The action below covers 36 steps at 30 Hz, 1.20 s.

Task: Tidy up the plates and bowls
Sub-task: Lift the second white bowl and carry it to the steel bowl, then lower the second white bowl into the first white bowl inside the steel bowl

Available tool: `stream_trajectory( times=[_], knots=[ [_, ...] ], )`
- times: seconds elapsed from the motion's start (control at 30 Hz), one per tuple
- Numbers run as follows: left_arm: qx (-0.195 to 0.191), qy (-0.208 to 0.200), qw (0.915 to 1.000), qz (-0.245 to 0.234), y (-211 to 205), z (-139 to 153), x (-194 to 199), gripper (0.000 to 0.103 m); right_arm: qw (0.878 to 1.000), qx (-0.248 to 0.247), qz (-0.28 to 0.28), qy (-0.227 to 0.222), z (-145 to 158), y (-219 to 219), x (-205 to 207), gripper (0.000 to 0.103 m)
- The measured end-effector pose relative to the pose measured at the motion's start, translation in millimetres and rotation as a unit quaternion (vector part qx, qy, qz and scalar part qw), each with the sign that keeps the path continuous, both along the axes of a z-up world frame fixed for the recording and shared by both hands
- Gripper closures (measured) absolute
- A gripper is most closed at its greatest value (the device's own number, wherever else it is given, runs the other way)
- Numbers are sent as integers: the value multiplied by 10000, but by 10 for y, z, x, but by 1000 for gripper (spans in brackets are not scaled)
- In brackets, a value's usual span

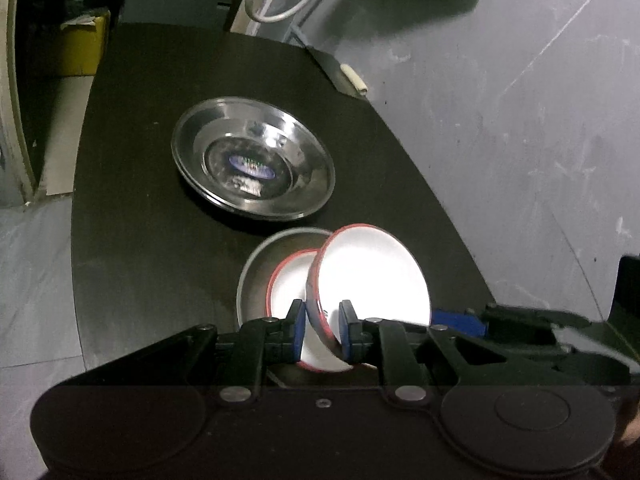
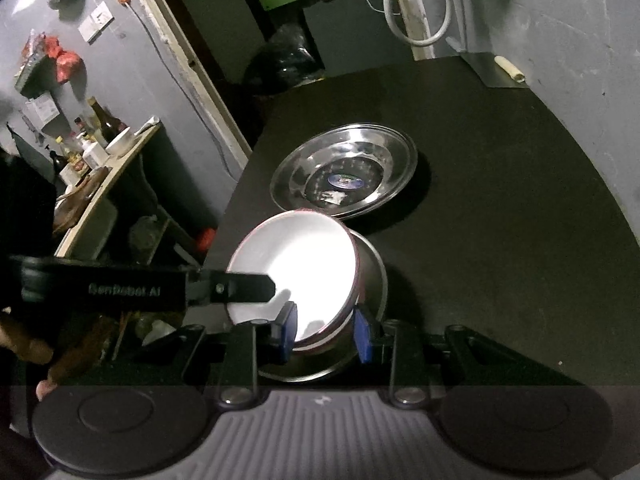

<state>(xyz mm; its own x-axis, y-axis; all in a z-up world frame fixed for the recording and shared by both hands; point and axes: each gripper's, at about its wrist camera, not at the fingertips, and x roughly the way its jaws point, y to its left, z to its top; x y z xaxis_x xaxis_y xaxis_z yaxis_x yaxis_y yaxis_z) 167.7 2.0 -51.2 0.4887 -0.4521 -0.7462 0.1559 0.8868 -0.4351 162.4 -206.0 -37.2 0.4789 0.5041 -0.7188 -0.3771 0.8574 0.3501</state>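
**Two white bowls at one steel bowl**

Working on a dark table (image 1: 140, 240), near its front edge. Pinching the rim of the upper white bowl (image 1: 372, 276) with the left gripper (image 1: 323, 324), blue pads closed tight on either side of the red edge. Holding that bowl steeply tilted, its bright inside facing right in the left wrist view, its low edge dipping into the lower white bowl (image 1: 286, 284). Finding the lower white bowl nested inside the steel bowl (image 1: 256, 276), red rim just within the grey one.

Straddling the near wall of that nested pair with the right gripper (image 2: 326, 330): one pad over the white insides, the other outside the steel wall. Cannot tell whether those pads press or merely stand around the wall. Seeing the left finger reach in from the left across the tilted bowl's rim in the right wrist view.

Leaving the steel plate (image 1: 252, 160) flat and untouched farther back on the table, just behind the bowls, blue label showing at its centre.
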Motion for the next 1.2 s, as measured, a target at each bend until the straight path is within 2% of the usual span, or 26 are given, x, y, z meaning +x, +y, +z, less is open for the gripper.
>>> stream_trajectory(
  times=[0.43, 0.57, 1.2],
  knots=[
    [332, 168, 9992, -118, -32, 23, 13, 83, 9999, -58, 78, 87, -19, 64, 106, 69],
    [373, 282, 9988, -141, -39, 3, 26, 82, 9998, -93, 115, 113, -28, 82, 109, 69],
    [423, 340, 9983, -226, -77, 0, 56, 81, 9998, -101, 70, 178, -49, 84, 145, 69]
  ],
)
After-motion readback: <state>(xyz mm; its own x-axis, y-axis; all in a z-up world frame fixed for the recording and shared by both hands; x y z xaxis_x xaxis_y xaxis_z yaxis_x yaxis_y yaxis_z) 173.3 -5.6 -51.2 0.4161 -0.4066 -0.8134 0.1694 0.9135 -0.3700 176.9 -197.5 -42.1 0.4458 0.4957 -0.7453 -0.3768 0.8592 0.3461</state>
